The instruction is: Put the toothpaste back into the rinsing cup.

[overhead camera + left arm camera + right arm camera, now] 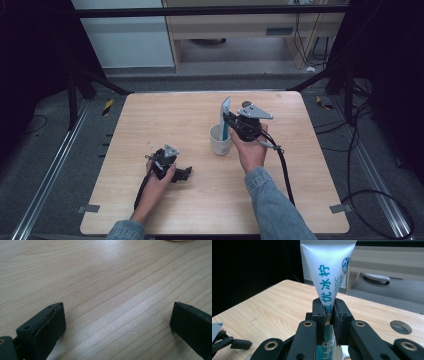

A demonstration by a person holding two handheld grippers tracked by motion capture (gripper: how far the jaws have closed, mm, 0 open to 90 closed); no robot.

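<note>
A white and teal tube (225, 116) stands upright, its flat crimped end on top and its lower end inside a white cup (219, 145) at the middle of the wooden table (150, 120). My right gripper (230, 123) is shut on the tube from the right, above the cup's rim. In the right gripper view the tube (328, 270) rises between the pinching jaws of the right gripper (329, 312). My left gripper (184, 173) rests low on the table at the front left, apart from the cup. In its own view the left gripper (117, 322) is open over bare wood.
A round grommet hole (400, 326) lies in the table behind the cup. The left gripper (232, 342) shows at the bottom left of the right gripper view. Black frame posts and cables flank the table, and a cabinet stands behind it.
</note>
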